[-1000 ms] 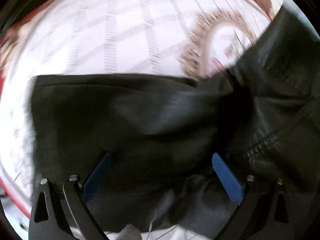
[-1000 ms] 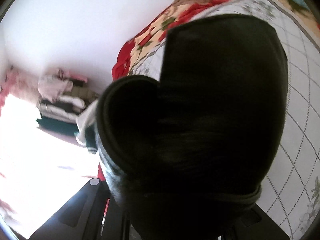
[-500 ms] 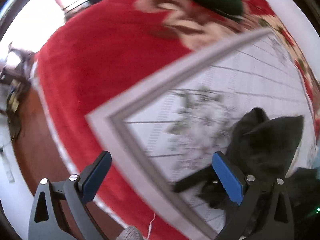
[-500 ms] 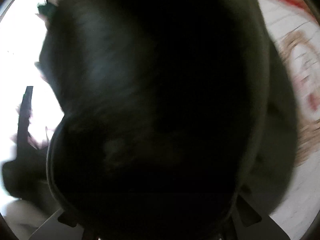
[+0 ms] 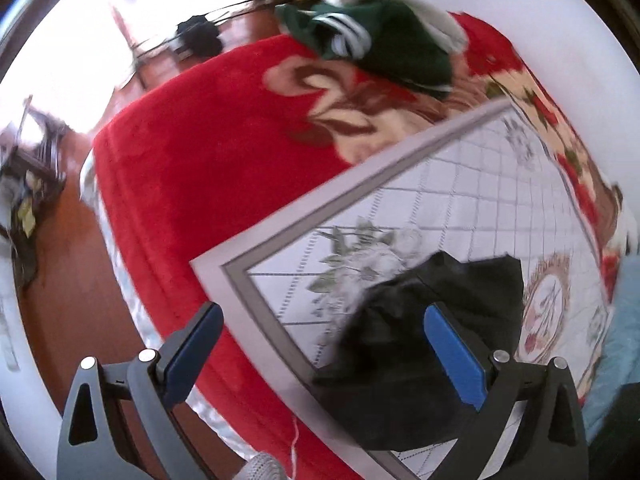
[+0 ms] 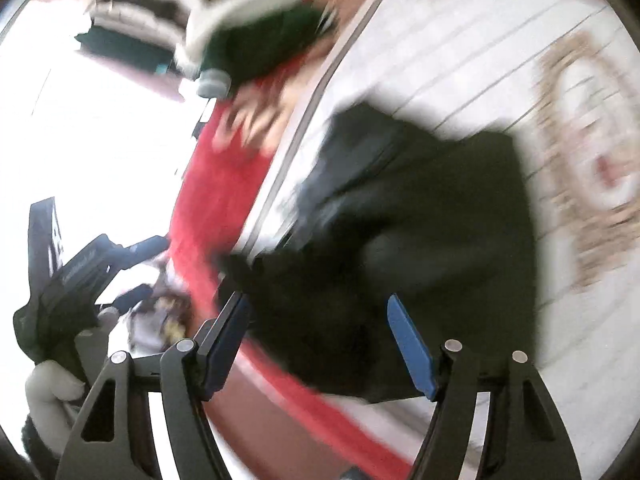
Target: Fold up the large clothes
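A black garment (image 5: 480, 292) lies bunched and partly folded on the white quilted sheet (image 5: 460, 200), near the sheet's corner. My left gripper (image 5: 320, 312) hovers open above that corner. Nothing sits between its blue pads, and the garment lies below its right finger. In the blurred right wrist view the same black garment (image 6: 420, 208) rests on the bed under my right gripper (image 6: 316, 300). Its jaws are opening and its pads touch no cloth. A gloved hand (image 6: 48, 384) at the left edge holds the other gripper.
A red flowered blanket (image 5: 200, 140) covers the bed under the sheet. A dark green garment with white stripes (image 5: 380, 44) lies at the bed's far end. Brown wooden floor (image 5: 72, 280) runs beside the bed. Stacked clothes (image 6: 132, 20) sit on the floor beyond.
My right gripper held the black garment against the lens; now its jaws stand apart and the garment lies on the sheet. My left gripper swung off the garment to the bed corner.
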### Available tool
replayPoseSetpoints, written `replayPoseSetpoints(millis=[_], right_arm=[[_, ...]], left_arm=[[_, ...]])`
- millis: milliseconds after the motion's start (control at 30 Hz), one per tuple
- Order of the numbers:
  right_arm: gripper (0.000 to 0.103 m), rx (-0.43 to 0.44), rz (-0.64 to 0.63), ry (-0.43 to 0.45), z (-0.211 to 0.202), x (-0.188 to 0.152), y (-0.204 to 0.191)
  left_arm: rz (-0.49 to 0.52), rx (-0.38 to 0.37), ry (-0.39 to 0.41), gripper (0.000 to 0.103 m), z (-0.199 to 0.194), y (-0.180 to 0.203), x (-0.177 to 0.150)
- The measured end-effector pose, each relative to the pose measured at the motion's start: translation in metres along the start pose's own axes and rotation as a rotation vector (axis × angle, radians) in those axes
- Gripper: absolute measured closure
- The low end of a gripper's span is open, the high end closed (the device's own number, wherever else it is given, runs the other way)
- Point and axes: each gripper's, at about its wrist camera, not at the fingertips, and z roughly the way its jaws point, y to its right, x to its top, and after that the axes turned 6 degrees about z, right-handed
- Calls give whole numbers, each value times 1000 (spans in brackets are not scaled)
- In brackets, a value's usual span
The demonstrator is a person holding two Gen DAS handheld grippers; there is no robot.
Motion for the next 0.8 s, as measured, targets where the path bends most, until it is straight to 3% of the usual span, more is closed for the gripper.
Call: replayPoseSetpoints(millis=[100, 133, 167, 233, 267, 333, 433, 633, 700, 800], right_arm=[[30, -155, -10, 284, -43, 17, 38], [30, -183, -14, 337, -50, 20, 52], [30, -213, -11, 326, -43, 24, 56], [33, -177, 33, 177, -17, 38, 72], [52, -148, 64, 75, -3, 48, 85], [80, -85, 94, -38, 16, 47, 91], [81, -68, 42, -115, 53, 46, 77], [84, -224, -11, -316, 128, 61, 70], [84, -247, -28, -355, 129, 67, 63], [81, -159, 39, -306, 94, 71, 69]], left_arm=[[42, -11, -27, 0, 18, 26, -6], [52, -6, -44, 0, 27, 34, -10], [65, 0, -58, 0, 40, 41, -14], [101, 51, -80, 0, 63, 51, -23], [126, 88, -98, 0, 80, 56, -27], [148, 139, -136, 0, 106, 59, -34], [149, 159, -171, 0, 133, 59, -38], [148, 192, -191, 0, 146, 55, -33], [140, 185, -192, 0, 134, 56, -26], [145, 155, -129, 0, 101, 67, -11]])
